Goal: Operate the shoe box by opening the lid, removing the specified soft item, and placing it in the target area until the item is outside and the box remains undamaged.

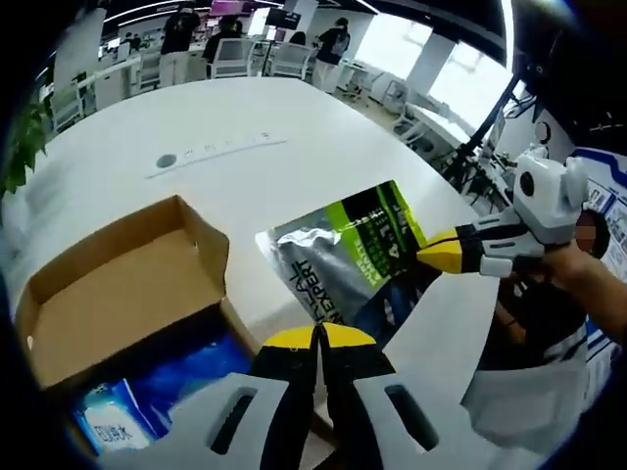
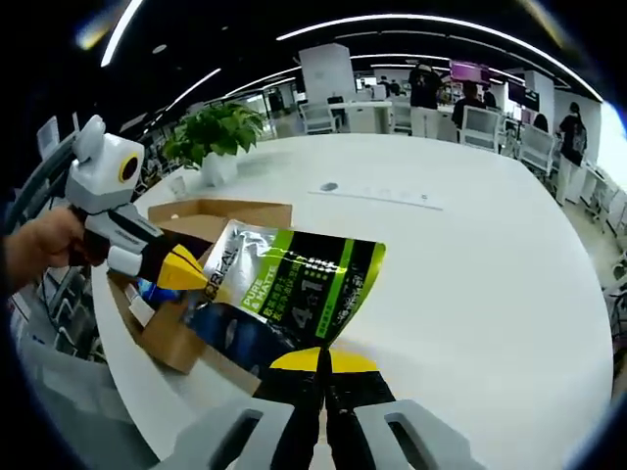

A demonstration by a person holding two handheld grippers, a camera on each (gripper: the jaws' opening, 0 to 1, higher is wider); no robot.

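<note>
Open office, big round white worktop [image 2: 470, 255] with a grey port strip [image 1: 216, 152]. Potted plant [image 2: 217, 132] at its edge. White chairs [image 2: 485, 125], people standing [image 1: 181, 29] behind. Ceiling light strips [image 2: 392, 20], bright windows [image 1: 460, 83].

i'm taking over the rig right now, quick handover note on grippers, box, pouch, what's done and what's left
Right gripper: shut on one edge of the green and silver pouch.
Left gripper: shut, yellow tips at the pouch's far edge; whether they grip it is unclear.
Shoe box: on the white table, lid open, a blue packet inside.
Done: lid opened, pouch lifted out above the table.
Left: lay the pouch on the table clear of the box and let go.
</note>
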